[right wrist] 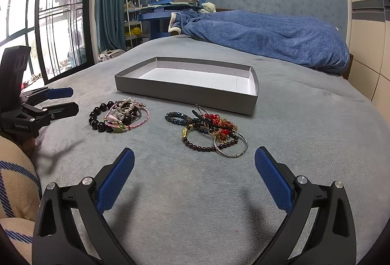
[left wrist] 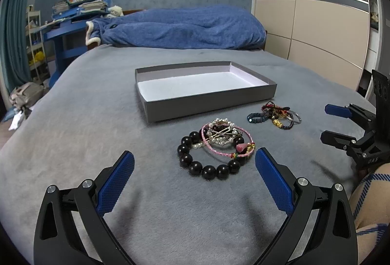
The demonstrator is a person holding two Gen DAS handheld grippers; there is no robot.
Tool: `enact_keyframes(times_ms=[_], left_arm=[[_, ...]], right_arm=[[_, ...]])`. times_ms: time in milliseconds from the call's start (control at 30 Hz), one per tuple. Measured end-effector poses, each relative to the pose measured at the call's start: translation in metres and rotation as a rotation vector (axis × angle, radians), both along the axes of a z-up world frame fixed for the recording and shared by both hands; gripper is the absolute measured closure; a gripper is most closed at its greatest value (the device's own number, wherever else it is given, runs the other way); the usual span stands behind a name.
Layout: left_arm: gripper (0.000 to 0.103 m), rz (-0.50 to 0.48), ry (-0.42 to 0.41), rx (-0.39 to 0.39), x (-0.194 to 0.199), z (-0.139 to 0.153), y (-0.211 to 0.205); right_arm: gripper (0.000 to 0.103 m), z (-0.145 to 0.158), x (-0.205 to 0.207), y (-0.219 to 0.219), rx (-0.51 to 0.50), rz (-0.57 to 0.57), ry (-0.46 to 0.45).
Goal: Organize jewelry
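- The left gripper (left wrist: pixel 194 162) is spread wide and empty, angled down over the grey plush bedspread (left wrist: pixel 97 118), just short of a tangle led by a black large-bead bracelet (left wrist: pixel 195 165).
- The right gripper (right wrist: pixel 194 162), likewise released and holding nothing, hovers just before a second heap of dark beaded bracelets and a silver bangle (right wrist: pixel 230 144).
- Judged best: lower one pad under a single loop and lift slowly, so tangled strands don't drag along.
- The empty shallow grey cardboard tray (left wrist: pixel 209 103) lies just beyond both heaps.
- Both hands tilt moderately downward; a plaid sleeve (left wrist: pixel 373 194) shows beside them.
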State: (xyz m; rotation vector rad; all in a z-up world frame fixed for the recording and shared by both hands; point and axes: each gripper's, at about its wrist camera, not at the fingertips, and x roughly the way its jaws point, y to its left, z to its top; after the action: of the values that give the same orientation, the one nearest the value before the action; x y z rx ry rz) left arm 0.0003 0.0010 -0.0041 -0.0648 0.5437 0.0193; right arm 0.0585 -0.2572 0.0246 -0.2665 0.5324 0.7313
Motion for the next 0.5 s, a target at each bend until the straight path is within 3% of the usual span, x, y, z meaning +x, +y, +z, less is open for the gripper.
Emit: enact_keyframes(times_ms=[500], left_arm=[[0.004, -0.002, 0.005, 0.002, 0.0008, -0.0047, -0.0015]], right_arm=[[0.005, 0.0, 0.0, 0.0003, 0.001, 0.001, 0.002]])
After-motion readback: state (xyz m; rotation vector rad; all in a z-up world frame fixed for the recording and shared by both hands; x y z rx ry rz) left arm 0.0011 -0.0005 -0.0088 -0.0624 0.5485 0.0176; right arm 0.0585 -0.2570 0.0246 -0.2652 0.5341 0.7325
